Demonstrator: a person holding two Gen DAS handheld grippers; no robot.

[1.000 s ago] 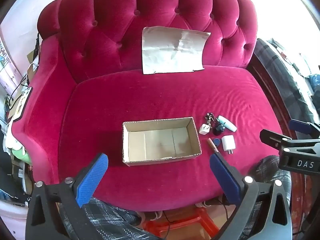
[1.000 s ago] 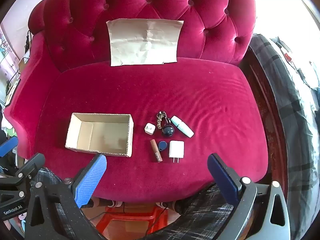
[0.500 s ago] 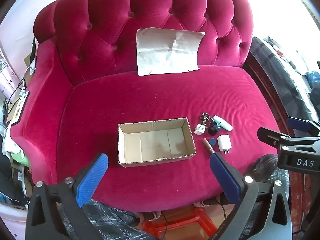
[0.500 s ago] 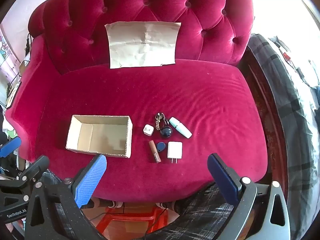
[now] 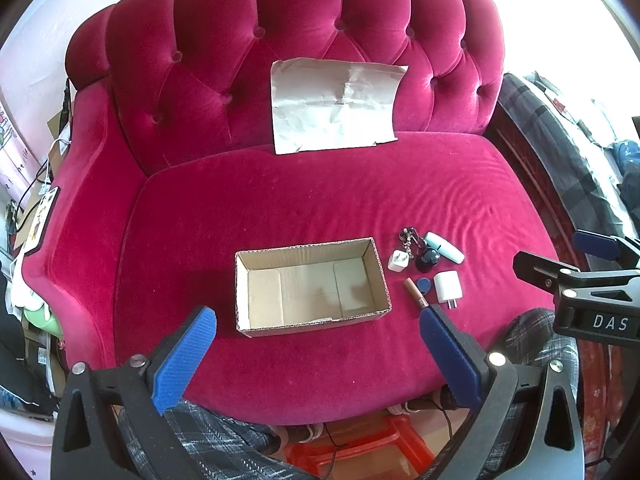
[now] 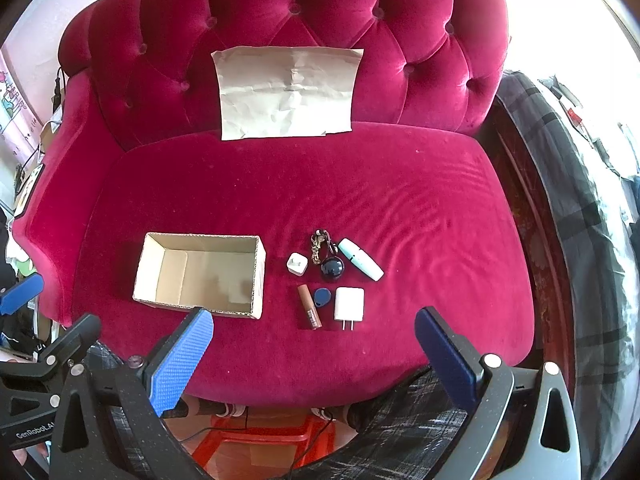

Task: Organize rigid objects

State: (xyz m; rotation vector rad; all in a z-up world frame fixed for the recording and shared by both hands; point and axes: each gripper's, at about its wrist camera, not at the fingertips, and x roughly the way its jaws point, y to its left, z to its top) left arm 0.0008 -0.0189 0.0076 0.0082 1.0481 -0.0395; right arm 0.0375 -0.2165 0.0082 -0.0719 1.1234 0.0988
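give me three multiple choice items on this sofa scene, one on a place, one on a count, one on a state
1. Where do the small objects lie relative to the cardboard box?
A. inside it
B. on the seat to its right
C. behind it

2. How many white plug chargers are there?
A. one
B. two
C. four

3. What state is the right tool in?
A. open, holding nothing
B. shut on the lipstick
C. shut on the box

Answers:
1 B: the lipstick tube and the other objects sit on the velvet beside the box.
2 B: a small white charger and a larger white charger.
3 A: its blue pads stand wide apart.
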